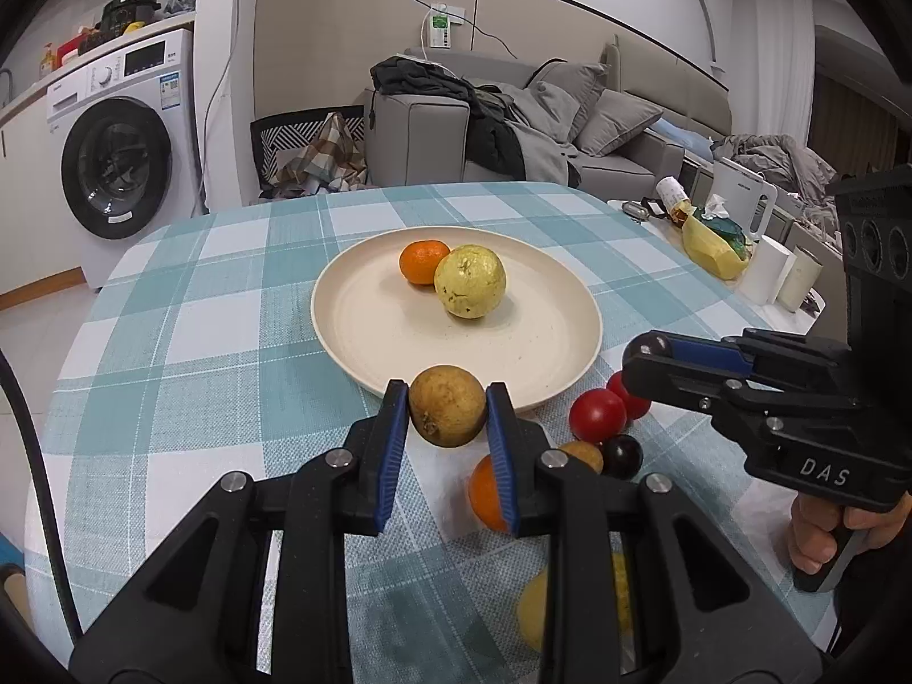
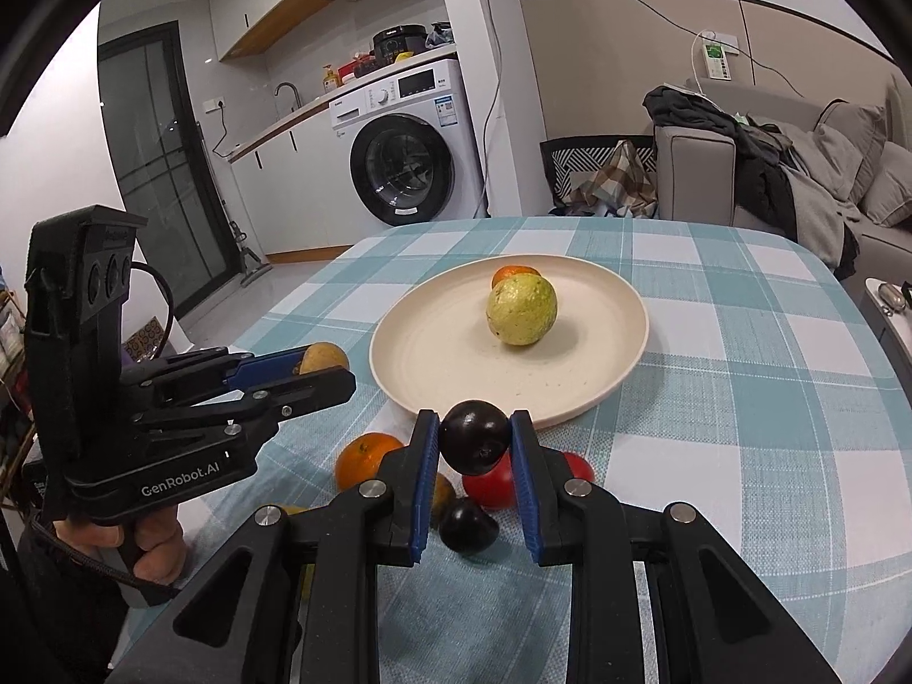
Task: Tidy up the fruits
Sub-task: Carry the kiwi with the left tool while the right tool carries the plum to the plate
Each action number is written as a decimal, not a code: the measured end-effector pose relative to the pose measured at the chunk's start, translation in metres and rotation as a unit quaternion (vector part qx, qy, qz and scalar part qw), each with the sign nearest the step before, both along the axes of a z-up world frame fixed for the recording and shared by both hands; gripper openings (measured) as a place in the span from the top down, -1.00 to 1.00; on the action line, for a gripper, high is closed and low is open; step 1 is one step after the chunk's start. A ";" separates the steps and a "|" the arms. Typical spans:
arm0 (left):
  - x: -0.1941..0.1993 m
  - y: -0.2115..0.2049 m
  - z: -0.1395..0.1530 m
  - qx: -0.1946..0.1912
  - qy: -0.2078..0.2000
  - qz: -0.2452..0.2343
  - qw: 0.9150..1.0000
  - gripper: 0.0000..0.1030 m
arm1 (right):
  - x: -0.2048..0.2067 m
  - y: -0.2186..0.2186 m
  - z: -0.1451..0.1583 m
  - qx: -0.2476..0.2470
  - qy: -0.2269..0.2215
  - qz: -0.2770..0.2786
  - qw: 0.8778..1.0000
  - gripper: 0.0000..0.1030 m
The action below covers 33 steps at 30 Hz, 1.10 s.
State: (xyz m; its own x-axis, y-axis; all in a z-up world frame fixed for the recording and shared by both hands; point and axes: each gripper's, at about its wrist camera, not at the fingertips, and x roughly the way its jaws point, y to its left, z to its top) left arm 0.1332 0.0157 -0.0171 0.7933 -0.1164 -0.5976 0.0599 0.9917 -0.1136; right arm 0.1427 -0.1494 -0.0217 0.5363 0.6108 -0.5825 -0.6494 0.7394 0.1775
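Observation:
My left gripper (image 1: 447, 407) is shut on a brown round fruit (image 1: 447, 413), held just before the near rim of the cream plate (image 1: 513, 342). The plate holds an orange (image 1: 420, 269) and a yellow-green guava (image 1: 470, 280). My right gripper (image 2: 475, 436) is shut on a dark plum (image 2: 475, 443), near the plate's rim (image 2: 621, 376). Below it on the cloth lie a second dark plum (image 2: 467, 524), a red tomato (image 2: 496, 484) and an orange (image 2: 365, 459). The left gripper also shows in the right wrist view (image 2: 319, 367).
The table has a blue-and-white checked cloth (image 1: 199, 399). Two red tomatoes (image 1: 595, 413), an orange (image 1: 484, 493) and a yellow fruit (image 1: 533, 610) lie near the grippers. A side table with tissues, rolls and a kettle (image 1: 741, 205) stands right. A washing machine (image 1: 119, 159) and sofa stand behind.

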 end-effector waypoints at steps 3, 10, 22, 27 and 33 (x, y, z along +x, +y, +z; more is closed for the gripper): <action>0.003 0.001 0.000 -0.001 0.000 0.001 1.000 0.52 | 0.006 0.000 0.000 0.003 0.003 -0.006 1.000 0.50; 0.016 0.001 0.000 -0.003 0.002 0.002 1.000 0.52 | 0.015 0.001 0.001 0.009 0.008 -0.013 1.000 0.50; 0.036 0.001 -0.006 -0.006 0.009 0.007 1.000 0.52 | 0.037 0.004 -0.005 0.008 0.041 -0.027 0.999 0.50; 0.043 0.000 -0.008 -0.006 0.010 0.008 1.000 0.52 | 0.044 0.004 -0.004 0.012 0.046 -0.027 0.999 0.50; 0.052 -0.003 -0.010 -0.005 0.014 0.007 1.000 0.52 | 0.048 0.009 -0.005 0.006 0.048 -0.025 0.999 0.50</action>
State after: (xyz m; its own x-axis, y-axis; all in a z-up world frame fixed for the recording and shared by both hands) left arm 0.1855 0.0126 -0.0270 0.7785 -0.1104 -0.6179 0.0420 0.9914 -0.1242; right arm 0.1910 -0.1403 -0.0265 0.5088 0.5918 -0.6252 -0.5911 0.7682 0.2461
